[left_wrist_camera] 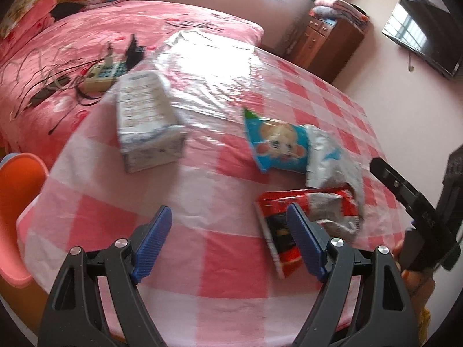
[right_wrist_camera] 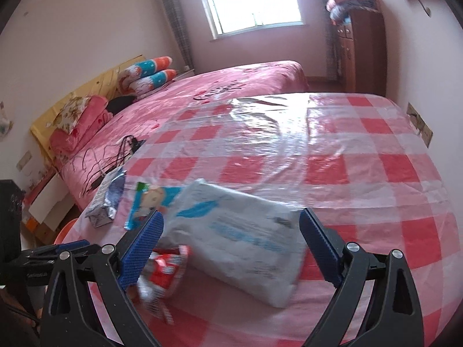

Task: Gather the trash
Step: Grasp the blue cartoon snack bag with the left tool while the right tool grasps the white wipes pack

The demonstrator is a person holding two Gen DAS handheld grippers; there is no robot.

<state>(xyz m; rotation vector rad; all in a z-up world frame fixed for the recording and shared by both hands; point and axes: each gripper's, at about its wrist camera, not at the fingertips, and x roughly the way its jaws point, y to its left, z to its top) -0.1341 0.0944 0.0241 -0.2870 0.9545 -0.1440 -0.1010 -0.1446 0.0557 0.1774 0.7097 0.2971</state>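
Several pieces of trash lie on a table with a pink checked cloth (left_wrist_camera: 225, 263). In the left wrist view a white carton (left_wrist_camera: 147, 118) lies at the far left, with a blue cartoon snack bag (left_wrist_camera: 277, 147), a silvery white wrapper (left_wrist_camera: 332, 162) and a red wrapper (left_wrist_camera: 289, 217) to its right. My left gripper (left_wrist_camera: 228, 214) is open over bare cloth, its right finger against the red wrapper's edge. In the right wrist view my right gripper (right_wrist_camera: 231, 215) is open over a white pack with blue print (right_wrist_camera: 240, 240), its pads clear of the pack. The red wrapper (right_wrist_camera: 165, 269) lies by its left finger.
An orange basin (left_wrist_camera: 17, 202) sits below the table's left edge. Behind the table is a bed with a pink cover (left_wrist_camera: 144, 23), with a power strip and cables (left_wrist_camera: 104, 72) on it. A wooden cabinet (left_wrist_camera: 327, 43) and a wall TV (left_wrist_camera: 425, 37) stand at the far right.
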